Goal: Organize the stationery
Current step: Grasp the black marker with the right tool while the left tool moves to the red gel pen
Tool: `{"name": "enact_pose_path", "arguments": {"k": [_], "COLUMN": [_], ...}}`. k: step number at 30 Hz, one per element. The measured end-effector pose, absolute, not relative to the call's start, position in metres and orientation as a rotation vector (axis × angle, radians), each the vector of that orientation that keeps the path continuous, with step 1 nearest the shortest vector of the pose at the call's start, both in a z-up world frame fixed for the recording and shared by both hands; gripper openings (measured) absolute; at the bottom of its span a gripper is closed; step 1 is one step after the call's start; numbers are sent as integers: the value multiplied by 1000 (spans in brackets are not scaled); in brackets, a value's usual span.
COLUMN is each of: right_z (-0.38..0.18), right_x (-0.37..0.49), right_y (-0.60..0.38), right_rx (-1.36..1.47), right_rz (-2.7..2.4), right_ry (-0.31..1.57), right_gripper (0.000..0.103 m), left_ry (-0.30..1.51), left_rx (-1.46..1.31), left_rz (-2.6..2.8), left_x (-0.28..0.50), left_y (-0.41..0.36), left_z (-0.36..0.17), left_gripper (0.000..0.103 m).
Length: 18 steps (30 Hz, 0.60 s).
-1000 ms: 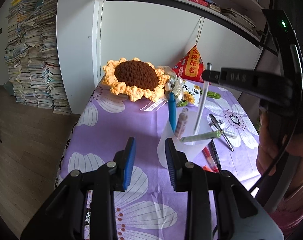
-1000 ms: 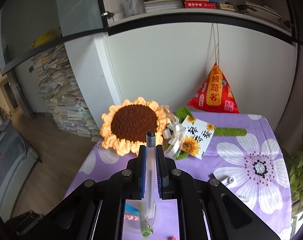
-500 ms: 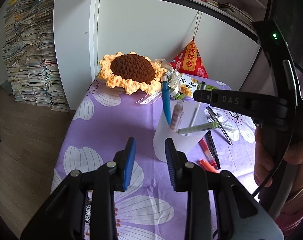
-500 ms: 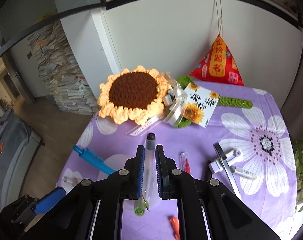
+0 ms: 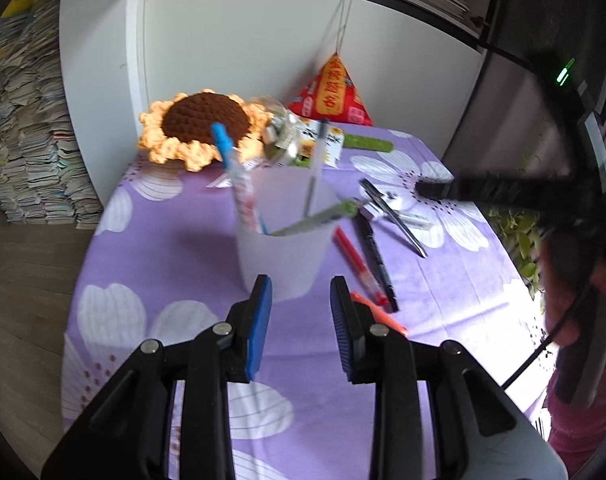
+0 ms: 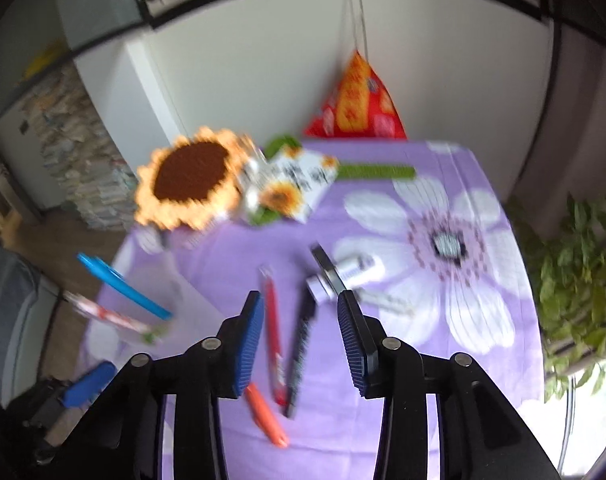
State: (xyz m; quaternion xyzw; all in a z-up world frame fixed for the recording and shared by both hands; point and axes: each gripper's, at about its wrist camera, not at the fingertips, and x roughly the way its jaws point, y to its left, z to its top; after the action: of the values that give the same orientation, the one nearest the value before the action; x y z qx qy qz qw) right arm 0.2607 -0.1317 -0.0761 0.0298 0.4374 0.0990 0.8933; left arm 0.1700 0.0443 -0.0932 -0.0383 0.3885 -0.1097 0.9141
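Risk: our right gripper (image 6: 299, 316), jaws just released and empty, could nudge the red pen (image 6: 273, 332) into the black pen (image 6: 301, 338) at lower centre; left gripper (image 5: 299, 304) jaws gape empty too.

Bare purple tablecloth (image 5: 175, 264) left of the cup (image 5: 281, 258) lies clear; loose pens (image 6: 271, 328) crowd its right.
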Motion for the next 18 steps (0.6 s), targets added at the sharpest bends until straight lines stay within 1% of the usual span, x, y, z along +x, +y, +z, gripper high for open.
{"name": "enact_pose_path", "arguments": {"k": [2,6,9,13,15,16,18], "right_z": [-99,-130,-144,-152,-155,-156,-157], "right_x": [264,269,272,273,275,276,278], "right_y": [-136,-131,-122,-113,-116,-118,-119], "right_rx": [71,60,53,-5,20,39,48], "right_rz": [200,211,231,194,183,181,173], "right_ry": [980,1055,1090,1089,1097,1104,1111], "right_gripper": [38,37,37,37,36,31,28], "left_ry": [813,826,831,839,843,845,853], "left_rx": [-83,-85,-91,-91,-91,-92,-90], "left_rz": [-229,-217,-203,-186,-191,-196,-208], "left_x": [171,170,169,168,168,168,169], "left_y": [40,35,36,37,36,34,29], "left_z": [-95,-98,-99,-99,-99,-100,-101], "left_gripper": [28,28,28,28,28,27,27]}}
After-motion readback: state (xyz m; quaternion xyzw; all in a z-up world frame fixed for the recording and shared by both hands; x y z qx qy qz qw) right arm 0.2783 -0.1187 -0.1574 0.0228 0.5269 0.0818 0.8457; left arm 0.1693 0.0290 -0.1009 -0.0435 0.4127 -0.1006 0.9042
